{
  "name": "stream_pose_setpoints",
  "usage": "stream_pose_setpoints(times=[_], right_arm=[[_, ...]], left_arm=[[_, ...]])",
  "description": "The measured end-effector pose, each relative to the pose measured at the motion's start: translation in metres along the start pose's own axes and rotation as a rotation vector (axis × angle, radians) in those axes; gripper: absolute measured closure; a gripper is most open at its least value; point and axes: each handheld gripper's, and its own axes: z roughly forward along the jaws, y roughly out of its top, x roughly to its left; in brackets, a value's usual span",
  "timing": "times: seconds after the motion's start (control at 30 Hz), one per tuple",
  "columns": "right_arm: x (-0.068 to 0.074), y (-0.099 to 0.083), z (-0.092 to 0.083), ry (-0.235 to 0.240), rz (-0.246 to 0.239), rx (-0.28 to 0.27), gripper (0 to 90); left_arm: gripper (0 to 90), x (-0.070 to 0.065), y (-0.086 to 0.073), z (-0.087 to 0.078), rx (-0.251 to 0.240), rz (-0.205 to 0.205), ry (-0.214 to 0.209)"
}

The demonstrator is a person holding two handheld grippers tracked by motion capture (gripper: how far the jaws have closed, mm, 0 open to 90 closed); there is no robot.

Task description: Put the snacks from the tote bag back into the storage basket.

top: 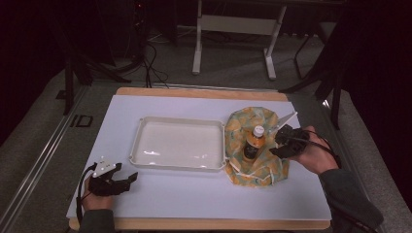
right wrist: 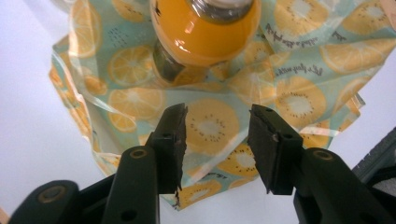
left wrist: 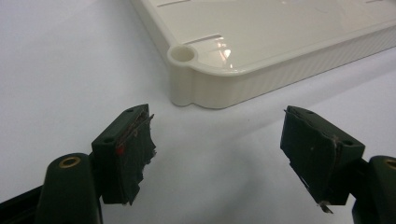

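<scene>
White table (top: 160,194) under a dark room, and on its right side sits the fruit-print bag (top: 255,145), a crinkly clear pouch patterned with orange and kiwi slices on pale teal. An orange bottle (top: 252,143) with a white cap stands on it. The right gripper (right wrist: 217,140) hovers just above the bag's edge, jaws parted, nothing pinched between them. Over on the left, the left gripper (left wrist: 217,144) rests wide open near the corner of the cream tray (left wrist: 210,84).
</scene>
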Motion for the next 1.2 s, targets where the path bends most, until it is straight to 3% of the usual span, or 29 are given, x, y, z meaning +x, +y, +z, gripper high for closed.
stream_pose_setpoints(times=[1.2], right_arm=[[-0.006,0.038,-0.008,0.034,-0.052,0.027,54.7]], left_arm=[[25.3,0.0,0.0,0.001,0.006,-0.002,-0.006]])
